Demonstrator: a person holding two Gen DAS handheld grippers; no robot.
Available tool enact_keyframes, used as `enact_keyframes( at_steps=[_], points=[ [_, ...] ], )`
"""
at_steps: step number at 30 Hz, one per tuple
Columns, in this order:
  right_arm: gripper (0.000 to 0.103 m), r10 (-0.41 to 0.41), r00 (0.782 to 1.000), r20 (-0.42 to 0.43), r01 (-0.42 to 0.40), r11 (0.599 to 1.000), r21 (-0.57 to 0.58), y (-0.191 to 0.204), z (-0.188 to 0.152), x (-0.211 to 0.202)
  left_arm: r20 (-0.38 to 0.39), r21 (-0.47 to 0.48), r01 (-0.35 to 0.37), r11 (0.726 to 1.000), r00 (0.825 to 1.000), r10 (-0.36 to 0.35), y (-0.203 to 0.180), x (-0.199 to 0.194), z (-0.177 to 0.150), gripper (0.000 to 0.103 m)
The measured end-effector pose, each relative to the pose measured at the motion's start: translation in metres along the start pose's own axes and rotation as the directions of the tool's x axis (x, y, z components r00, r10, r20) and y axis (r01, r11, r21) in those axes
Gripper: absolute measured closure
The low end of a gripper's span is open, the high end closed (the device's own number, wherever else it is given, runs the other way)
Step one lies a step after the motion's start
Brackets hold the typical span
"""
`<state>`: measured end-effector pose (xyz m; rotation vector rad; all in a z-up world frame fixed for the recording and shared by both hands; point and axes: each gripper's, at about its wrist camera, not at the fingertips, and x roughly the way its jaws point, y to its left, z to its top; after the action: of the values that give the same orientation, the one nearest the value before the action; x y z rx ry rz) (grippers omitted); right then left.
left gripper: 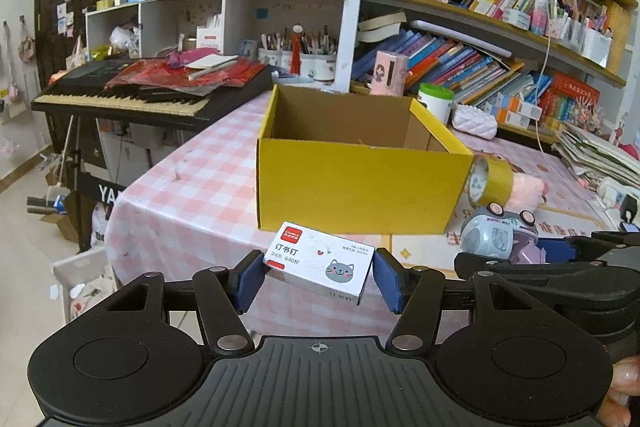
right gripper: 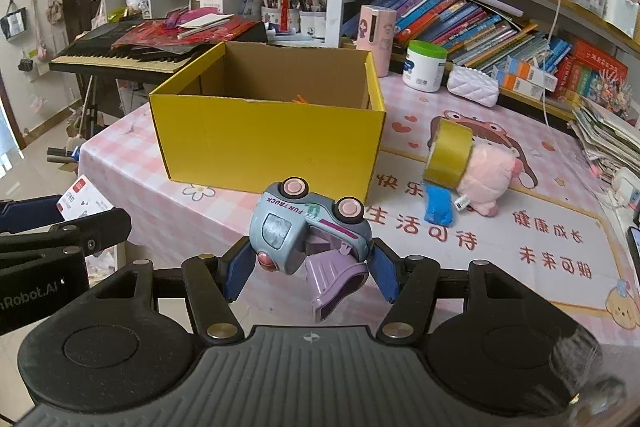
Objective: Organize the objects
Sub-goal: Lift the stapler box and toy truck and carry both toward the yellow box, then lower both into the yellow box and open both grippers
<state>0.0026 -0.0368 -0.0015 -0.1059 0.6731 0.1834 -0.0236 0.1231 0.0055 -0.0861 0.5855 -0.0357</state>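
While you hold both tools short of the yellow cardboard box (left gripper: 360, 183), your left gripper (left gripper: 318, 277) has its blue pads (left gripper: 248, 285) pressed against the two ends of a white staple box (left gripper: 320, 267) printed with a grey cat face; that box is lifted clear of the pink checked tablecloth (left gripper: 192, 195) and sits tilted, just in front of the yellow box's near wall; from the right wrist view its corner shows at the far left beside the other tool's finger. Your right gripper (right gripper: 308, 267) is clamped on a pale blue toy truck (right gripper: 308, 227) lettered FUN TRUCK; the truck is upside down, pink wheels on top, and a purple flap (right gripper: 336, 283) hangs open beneath it; it too is off the table, near the yellow box's front right corner. The yellow box stands open at the top with something orange barely visible inside; you cannot tell what it is. To its right on the cloth lie a roll of gold tape (right gripper: 448, 155), touching a pink plush toy (right gripper: 488, 179), and a blue packet (right gripper: 438, 207) just beside both. Behind the table stand a keyboard (left gripper: 128, 95) and crowded bookshelves (left gripper: 500, 27).
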Motion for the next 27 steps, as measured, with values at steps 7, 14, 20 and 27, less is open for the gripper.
enact_keyframes(
  at_steps=[7, 14, 20, 27],
  points=[
    [0.044, 0.042, 0.997, 0.071, -0.043, 0.999, 0.013, -0.012, 0.032, 0.017, 0.062, -0.001, -0.024, 1.0, 0.998, 0.024, -0.003, 0.019, 0.034, 0.045],
    [0.044, 0.05, 0.987, 0.152, -0.052, 0.999, 0.008, -0.036, 0.087, 0.048, 0.133, 0.0, -0.049, 0.999, 0.99, 0.049, -0.017, 0.055, 0.075, 0.045],
    [0.044, 0.089, 0.982, 0.168, -0.087, 0.996, -0.02, -0.055, 0.126, 0.085, 0.125, -0.012, -0.09, 0.996, 0.988, 0.091, -0.028, 0.093, 0.098, 0.045],
    [0.044, 0.166, 0.981, 0.096, -0.161, 0.985, -0.059, -0.059, 0.142, 0.132, 0.075, 0.022, -0.149, 0.989, 0.986, 0.147, -0.037, 0.127, 0.104, 0.045]
  ],
)
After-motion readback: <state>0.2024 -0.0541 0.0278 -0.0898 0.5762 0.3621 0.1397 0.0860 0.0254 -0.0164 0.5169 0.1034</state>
